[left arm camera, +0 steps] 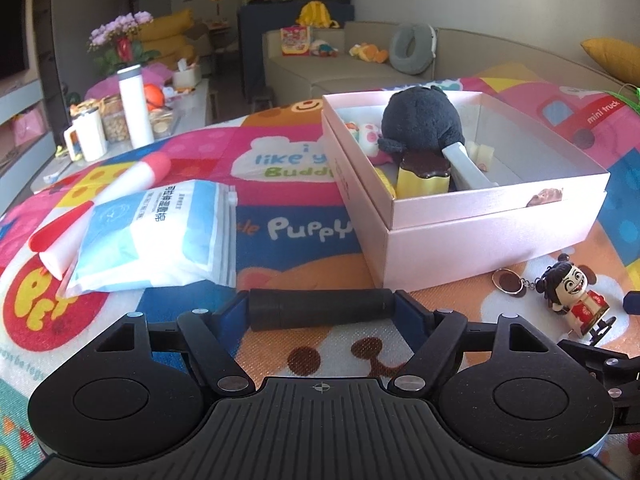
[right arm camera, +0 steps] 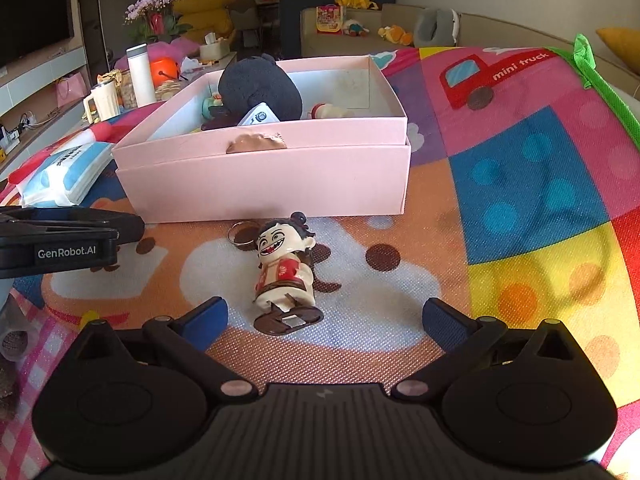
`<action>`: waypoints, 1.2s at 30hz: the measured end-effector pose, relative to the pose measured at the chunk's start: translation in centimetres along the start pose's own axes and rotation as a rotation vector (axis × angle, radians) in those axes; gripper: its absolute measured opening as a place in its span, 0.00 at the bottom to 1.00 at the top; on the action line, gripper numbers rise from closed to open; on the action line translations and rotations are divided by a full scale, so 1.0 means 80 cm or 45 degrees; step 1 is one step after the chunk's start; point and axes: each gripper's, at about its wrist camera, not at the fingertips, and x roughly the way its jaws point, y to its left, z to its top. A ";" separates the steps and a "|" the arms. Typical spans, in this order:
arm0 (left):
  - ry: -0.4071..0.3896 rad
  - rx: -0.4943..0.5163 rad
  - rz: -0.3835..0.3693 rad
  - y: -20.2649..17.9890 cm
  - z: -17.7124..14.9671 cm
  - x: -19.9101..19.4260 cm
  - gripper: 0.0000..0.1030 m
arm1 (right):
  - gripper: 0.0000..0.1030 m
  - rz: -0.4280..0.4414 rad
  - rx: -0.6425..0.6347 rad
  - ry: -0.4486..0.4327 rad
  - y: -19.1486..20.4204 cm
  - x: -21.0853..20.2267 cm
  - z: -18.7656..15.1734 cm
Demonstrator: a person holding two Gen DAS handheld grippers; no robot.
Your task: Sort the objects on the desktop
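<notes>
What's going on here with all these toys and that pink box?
A person is tidying a play mat with a hand-held gripper in each hand, putting things into the pink box. The left gripper has a black cylinder lying crosswise between its blue pads. The right gripper is open and empty, with a cartoon figurine keychain lying on the mat just ahead of it. A dark plush toy is already in the box; a white and blue packet still lies outside.
</notes>
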 end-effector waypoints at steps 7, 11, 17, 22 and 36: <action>0.002 0.000 -0.018 0.008 -0.017 -0.020 0.78 | 1.00 0.000 -0.001 -0.001 0.000 -0.001 0.000; 0.013 0.003 -0.049 0.012 -0.040 -0.051 0.78 | 1.00 0.002 -0.006 -0.009 0.001 -0.003 -0.001; 0.005 0.030 -0.097 0.020 -0.072 -0.090 0.79 | 1.00 -0.034 -0.035 -0.120 0.007 -0.022 -0.004; -0.009 -0.001 -0.124 0.027 -0.077 -0.094 0.86 | 0.77 -0.041 -0.074 -0.115 0.019 -0.017 0.004; 0.032 0.029 -0.090 0.019 -0.084 -0.102 0.93 | 0.28 0.028 -0.191 -0.001 0.044 -0.017 0.028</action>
